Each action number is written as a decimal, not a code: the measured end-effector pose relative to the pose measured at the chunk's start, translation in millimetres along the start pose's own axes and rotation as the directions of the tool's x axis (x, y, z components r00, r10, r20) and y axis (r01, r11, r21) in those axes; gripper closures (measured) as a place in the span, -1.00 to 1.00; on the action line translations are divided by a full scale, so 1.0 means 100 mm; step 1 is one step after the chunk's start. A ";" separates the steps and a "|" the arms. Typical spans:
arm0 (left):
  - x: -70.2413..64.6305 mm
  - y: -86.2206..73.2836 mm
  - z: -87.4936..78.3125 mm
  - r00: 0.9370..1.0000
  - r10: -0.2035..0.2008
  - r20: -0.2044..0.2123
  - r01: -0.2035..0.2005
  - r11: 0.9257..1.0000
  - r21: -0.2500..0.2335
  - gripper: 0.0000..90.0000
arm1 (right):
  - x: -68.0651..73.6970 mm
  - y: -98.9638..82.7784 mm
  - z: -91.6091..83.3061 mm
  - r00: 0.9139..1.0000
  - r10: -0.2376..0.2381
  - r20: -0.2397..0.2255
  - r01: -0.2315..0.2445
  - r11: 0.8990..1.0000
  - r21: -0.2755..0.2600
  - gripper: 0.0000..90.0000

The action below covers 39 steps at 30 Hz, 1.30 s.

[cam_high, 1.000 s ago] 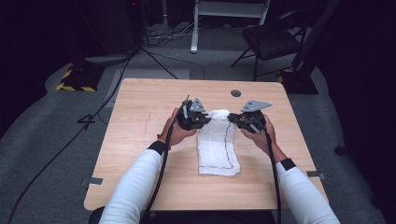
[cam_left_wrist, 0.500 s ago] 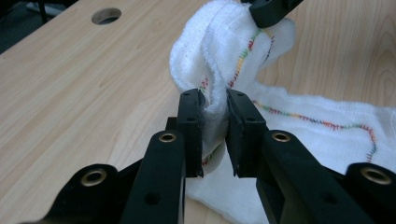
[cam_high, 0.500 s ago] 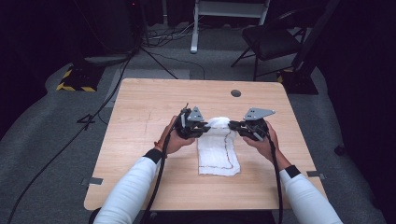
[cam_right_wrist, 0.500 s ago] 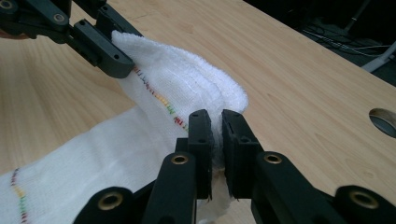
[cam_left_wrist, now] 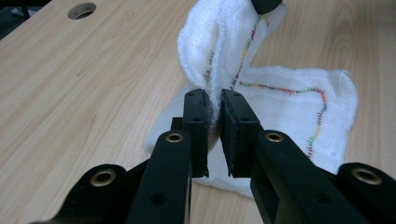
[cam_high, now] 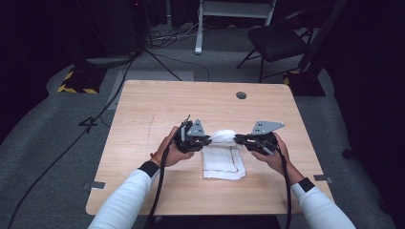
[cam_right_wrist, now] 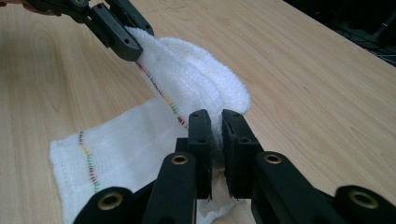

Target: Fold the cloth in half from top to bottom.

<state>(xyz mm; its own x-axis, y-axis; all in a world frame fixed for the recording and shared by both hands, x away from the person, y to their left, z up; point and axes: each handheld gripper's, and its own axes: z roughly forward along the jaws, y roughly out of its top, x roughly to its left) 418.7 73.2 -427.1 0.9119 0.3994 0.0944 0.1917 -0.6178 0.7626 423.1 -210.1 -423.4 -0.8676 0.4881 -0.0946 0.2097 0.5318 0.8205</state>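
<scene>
Folding in progress: both grippers are pinching the far edge of the white cloth (cam_high: pixel 223 160), raised off the wooden table (cam_high: pixel 143 119). Left gripper (cam_high: pixel 208 141) is clamping 1 corner, its jaws having just been closing, fabric squeezed between the pads (cam_left_wrist: pixel 201 112). Right gripper (cam_high: pixel 237 139) is clenched on the other corner, pads (cam_right_wrist: pixel 201 130) biting the weave. The cloth's near part is lying flat, stitched border up, its long axis running from the grippers toward the person. The free near edge is sitting straight back from both claws, equally close to each, so the fold is likely needing an even pull toward it.
</scene>
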 end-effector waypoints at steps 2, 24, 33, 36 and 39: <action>-0.05 -0.01 0.00 1.000 0.014 -0.004 -0.014 1.000 0.003 0.85 | 0.03 -0.01 -0.01 1.000 -0.004 -0.005 0.004 1.000 0.004 0.84; -0.43 -0.17 0.01 0.994 0.076 0.074 -0.080 0.996 0.049 0.86 | 0.31 -0.29 -0.15 0.993 -0.040 -0.112 0.047 0.997 0.054 0.83; -0.53 -0.28 0.01 0.991 0.083 0.106 -0.091 0.993 0.074 0.85 | 0.42 -0.41 -0.13 0.988 -0.040 -0.151 0.055 0.994 0.096 0.80; -0.58 -0.32 0.04 0.989 0.088 0.115 -0.099 0.991 0.094 0.85 | 0.46 -0.46 -0.11 0.986 -0.052 -0.157 0.072 0.990 0.123 0.79; -0.62 -0.36 0.08 0.988 0.094 0.120 -0.108 0.987 0.118 0.84 | 0.47 -0.50 -0.11 0.987 -0.048 -0.155 0.068 0.989 0.130 0.78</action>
<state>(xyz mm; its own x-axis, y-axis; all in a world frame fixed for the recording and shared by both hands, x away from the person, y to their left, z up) 358.4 65.5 -465.0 0.9629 0.2549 0.0880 0.1331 -0.7329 0.6672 366.9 -220.8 -462.8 -0.9361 0.3488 -0.0451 0.2067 0.6494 0.7318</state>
